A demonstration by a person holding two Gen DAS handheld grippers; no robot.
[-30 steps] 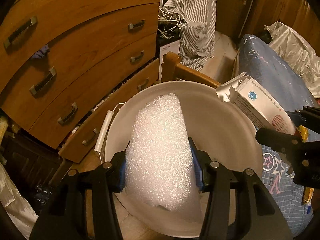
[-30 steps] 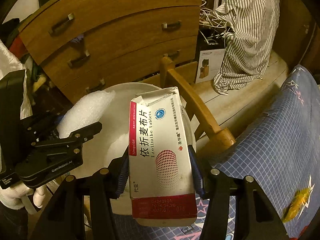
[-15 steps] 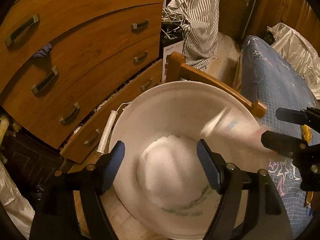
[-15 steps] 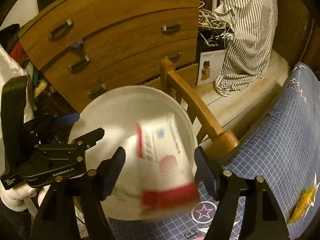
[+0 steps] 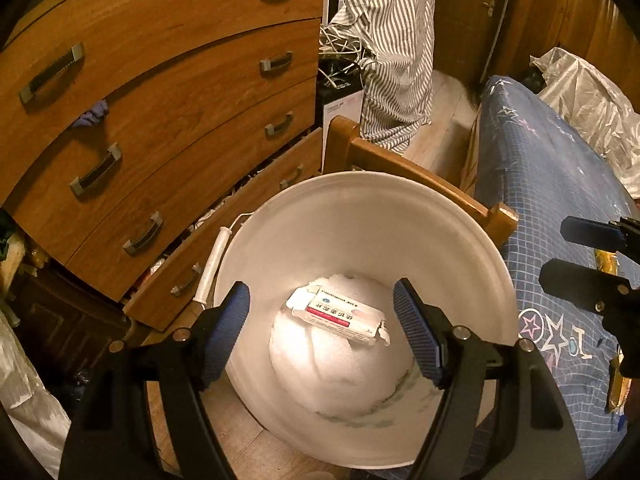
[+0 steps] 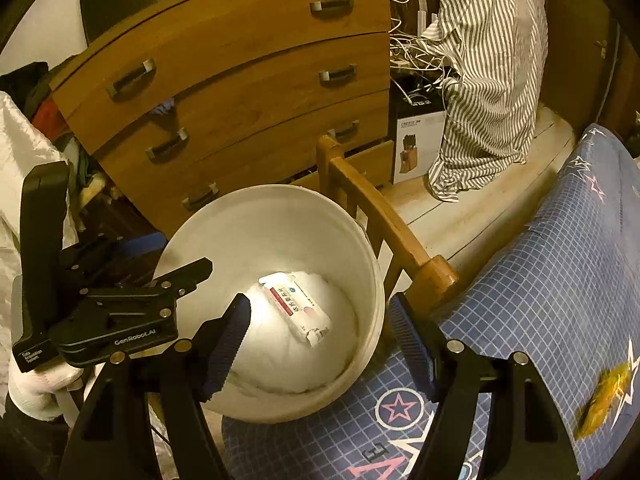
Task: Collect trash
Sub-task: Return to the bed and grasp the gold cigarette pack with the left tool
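Down at the bottom of the white bucket (image 5: 360,208), low centre of the left wrist view, lies the bubble wrap (image 5: 336,368) with the torn medicine box (image 5: 340,316) resting flat across its top. Looks like the drop-off step, just finished for both pieces. Above the bucket mouth hangs the left gripper (image 5: 322,332), jaws having just been opening, now spread with nothing between them but the view down onto the trash. Same for the right gripper (image 6: 320,340) in the right wrist view: jaws having just been opening, released, empty, poised over the near rim of the bucket, partly over the blue star-patterned bedspread (image 6: 540,288).

Next, probably another piece to fetch. Far right on the bedspread shows a yellow wrapper (image 6: 604,396), blurred, likely trash, nearest the right gripper. Calls for swinging away from the bucket, lowering flat to the cloth, and pinching the thin wrapper without snagging the bedspread underneath.
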